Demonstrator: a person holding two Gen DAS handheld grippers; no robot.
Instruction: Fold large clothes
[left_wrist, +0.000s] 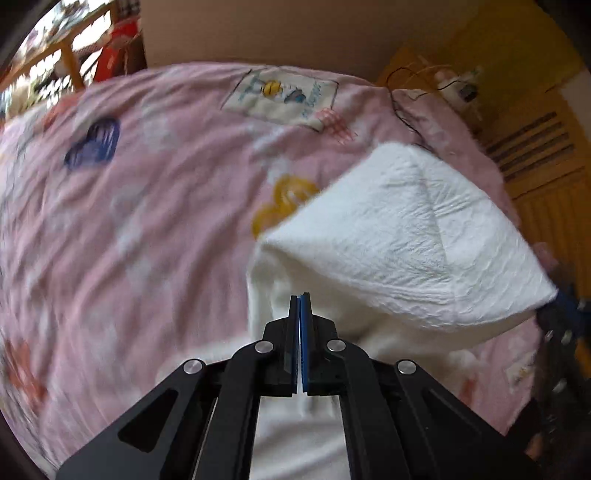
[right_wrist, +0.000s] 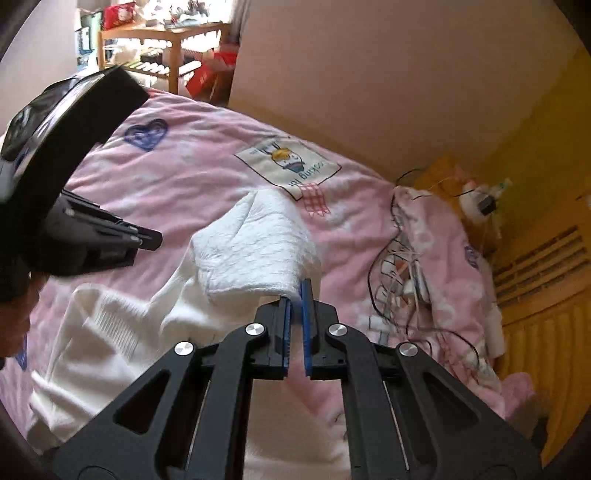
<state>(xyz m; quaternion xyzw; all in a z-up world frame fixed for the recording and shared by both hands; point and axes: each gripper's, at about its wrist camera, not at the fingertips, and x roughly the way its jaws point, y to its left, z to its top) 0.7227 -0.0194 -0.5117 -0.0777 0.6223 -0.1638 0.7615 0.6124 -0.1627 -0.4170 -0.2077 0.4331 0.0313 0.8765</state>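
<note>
The left gripper (left_wrist: 300, 295), jaws clenched on the white garment (left_wrist: 399, 236), and the right gripper (right_wrist: 296, 286), jaws gripping its other edge, hold it over the bed (right_wrist: 207, 177); folding looks barely begun.

White textured garment (right_wrist: 255, 243) partly folded, lying on bed.

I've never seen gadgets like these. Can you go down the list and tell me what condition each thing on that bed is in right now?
left gripper: shut, no cloth visibly pinched.
right gripper: shut on the white garment's edge.
white garment: partly lifted, one part raised, the rest lying rumpled on the bed.
pink bedsheet: spread out, slightly wrinkled.
cables: tangled in a loose heap on the sheet.
</note>
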